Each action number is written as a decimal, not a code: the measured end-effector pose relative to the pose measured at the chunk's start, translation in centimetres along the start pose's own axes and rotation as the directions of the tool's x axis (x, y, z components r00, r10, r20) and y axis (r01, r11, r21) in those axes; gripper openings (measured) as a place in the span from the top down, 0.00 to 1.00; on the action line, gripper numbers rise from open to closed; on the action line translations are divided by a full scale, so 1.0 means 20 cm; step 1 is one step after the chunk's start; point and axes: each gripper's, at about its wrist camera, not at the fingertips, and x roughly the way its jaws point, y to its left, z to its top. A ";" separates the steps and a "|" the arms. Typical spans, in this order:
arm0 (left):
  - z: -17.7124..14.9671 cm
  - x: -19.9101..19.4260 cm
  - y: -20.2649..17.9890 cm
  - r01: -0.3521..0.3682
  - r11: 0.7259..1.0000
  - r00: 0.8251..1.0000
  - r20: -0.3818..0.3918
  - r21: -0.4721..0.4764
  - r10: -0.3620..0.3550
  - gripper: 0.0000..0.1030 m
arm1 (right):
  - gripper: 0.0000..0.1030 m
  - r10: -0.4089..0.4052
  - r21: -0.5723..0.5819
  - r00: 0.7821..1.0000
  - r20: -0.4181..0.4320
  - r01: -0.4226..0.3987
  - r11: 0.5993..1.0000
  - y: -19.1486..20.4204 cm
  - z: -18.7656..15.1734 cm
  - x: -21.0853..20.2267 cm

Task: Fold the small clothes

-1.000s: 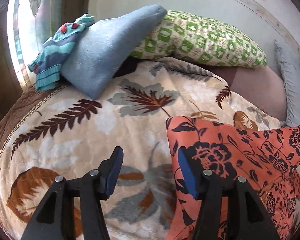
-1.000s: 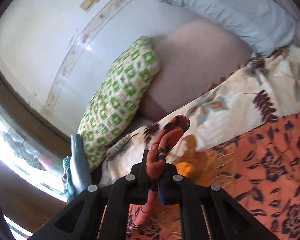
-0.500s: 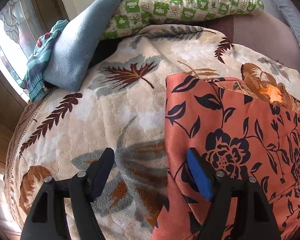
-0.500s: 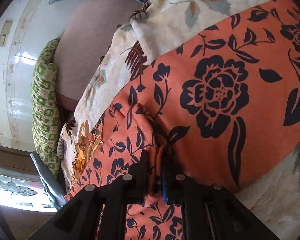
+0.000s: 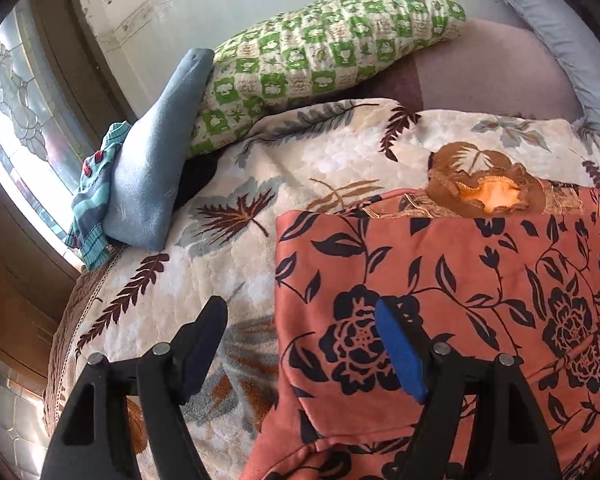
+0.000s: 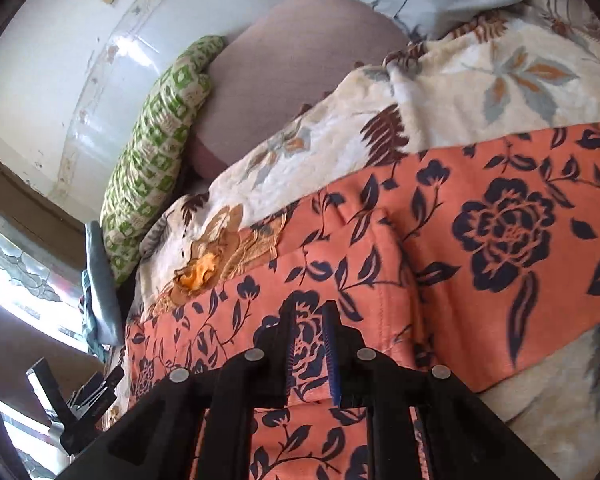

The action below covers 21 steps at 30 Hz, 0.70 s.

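An orange garment with dark navy flowers [image 5: 460, 280] lies flat on a leaf-patterned blanket [image 5: 320, 152], its gold embroidered neckline [image 5: 488, 192] at the far end. My left gripper [image 5: 300, 344] is open and empty, straddling the garment's left edge. In the right wrist view the garment [image 6: 480, 248] has one side folded over onto itself. My right gripper [image 6: 310, 344] hovers over that fold with a narrow gap between its jaws and no cloth in them. The left gripper also shows in the right wrist view [image 6: 80, 396] at lower left.
A green checked pillow [image 5: 320, 52], a blue folded cloth [image 5: 152, 168] and a striped teal knit [image 5: 92, 204] lie at the bed's far left by a window. A pale blue pillow [image 5: 560, 28] and mauve sheet [image 5: 480, 76] lie beyond.
My right gripper brought the lifted sleeve down onto the garment and let it go. My left gripper stayed open and drew back a little along the garment's left edge.
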 end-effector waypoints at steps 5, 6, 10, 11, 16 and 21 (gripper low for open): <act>-0.04 0.19 -0.09 0.017 0.999 0.981 -0.196 0.040 -0.009 0.18 | 0.87 -0.013 0.043 0.999 -0.045 0.015 0.999 -0.05 -0.01 0.02; -0.03 0.18 -0.09 0.021 0.999 0.980 -0.198 0.026 -0.016 0.18 | 0.87 -0.012 0.023 0.999 -0.031 0.013 1.000 -0.04 0.00 -0.02; 0.00 0.08 -0.05 0.079 0.996 0.991 -0.106 -0.029 -0.082 0.18 | 0.87 -0.003 0.051 0.996 0.084 -0.001 0.999 -0.09 0.04 -0.27; 0.00 0.06 -0.06 0.101 0.995 0.991 -0.083 -0.024 -0.103 0.18 | 0.87 0.004 0.093 0.993 0.117 -0.015 0.996 -0.15 0.05 -0.35; 0.01 0.02 -0.18 0.163 0.983 0.986 -0.048 0.079 -0.160 0.17 | 0.85 -0.097 0.331 0.964 0.248 0.010 0.943 -0.51 0.08 -0.74; -0.05 0.17 -0.24 0.159 0.980 0.979 -0.146 0.122 -0.140 0.09 | 0.77 -0.194 0.499 0.931 0.309 0.015 0.866 -0.86 0.03 -1.06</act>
